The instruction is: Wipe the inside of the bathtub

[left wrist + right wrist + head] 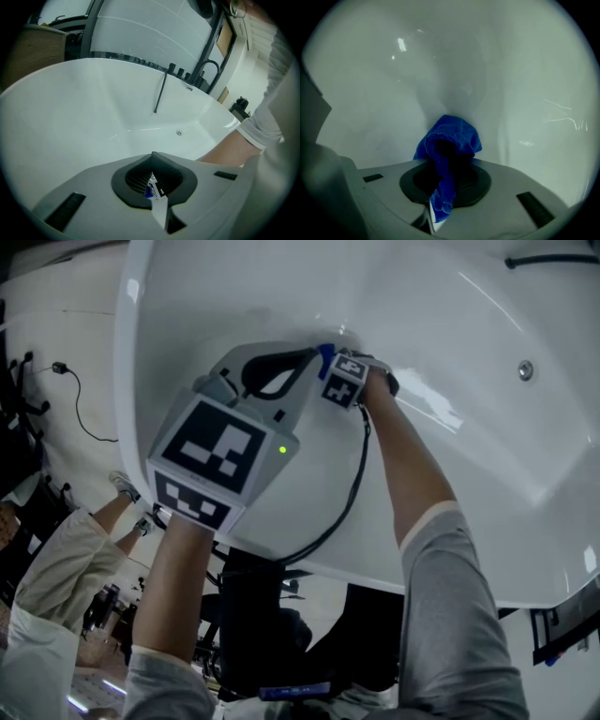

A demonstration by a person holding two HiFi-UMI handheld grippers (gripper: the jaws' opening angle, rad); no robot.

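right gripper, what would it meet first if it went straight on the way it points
The tub wall, just ahead. The cloth in the right gripper leads and would press into it; it may touch already.

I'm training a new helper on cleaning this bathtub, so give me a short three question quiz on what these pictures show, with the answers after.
1. True or false: the right gripper is shut on the blue cloth.
2. Multiple choice: the surface right behind the cloth is A) the white bathtub wall, B) a tiled floor, C) a wooden shelf.
3. Short answer: does the left gripper hold anything?

Key:
1. True.
2. A.
3. No. It is shut with nothing clamped in it.
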